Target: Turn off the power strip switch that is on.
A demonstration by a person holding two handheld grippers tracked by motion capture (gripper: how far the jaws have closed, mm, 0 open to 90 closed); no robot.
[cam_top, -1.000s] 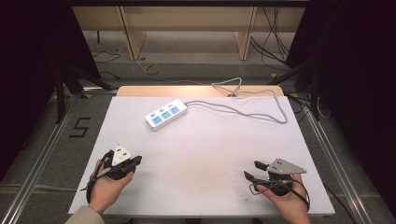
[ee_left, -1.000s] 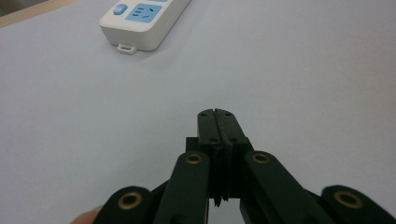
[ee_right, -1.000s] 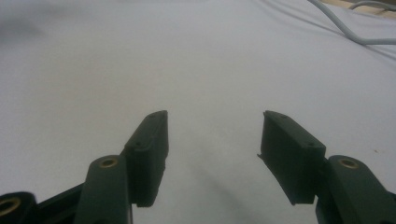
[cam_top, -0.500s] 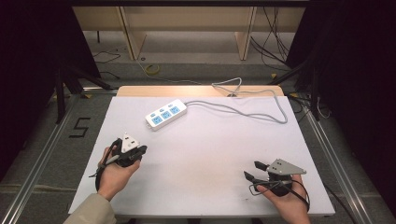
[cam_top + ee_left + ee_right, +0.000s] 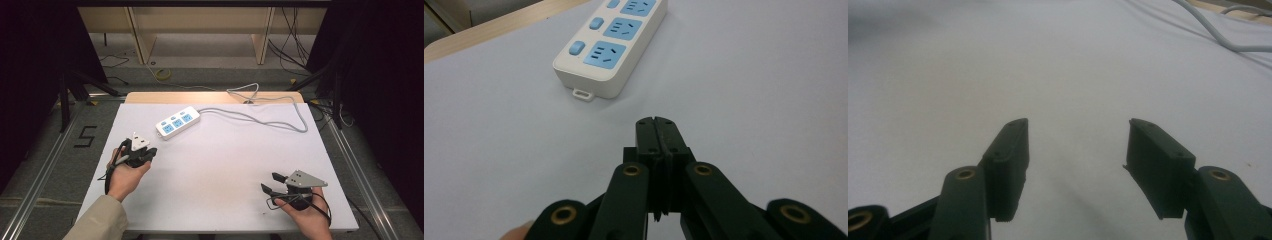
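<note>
From the high view, the power strip (image 5: 178, 123) lay toward the far left part of the white table (image 5: 225, 165), its grey cord (image 5: 270, 117) trailing off to the far right edge. The left gripper (image 5: 148, 152) sat near the strip, on the person's side of it, while the right gripper (image 5: 273, 183) rested well apart from the strip at the near right.

In the left gripper view, the jaws of the left gripper (image 5: 659, 129) were pressed flat together with nothing between them, aimed at the strip's near end (image 5: 610, 47), which lay a little ahead. With closed jaws, an approach would likely only nudge the strip and slide it across the smooth table, or bump one of its blue switches (image 5: 576, 48).

In the right gripper view, the right gripper (image 5: 1075, 150) stood wide and empty over bare table, the cord (image 5: 1218, 32) lying far ahead. Standing so far from the strip, it probably could not steady it.
</note>
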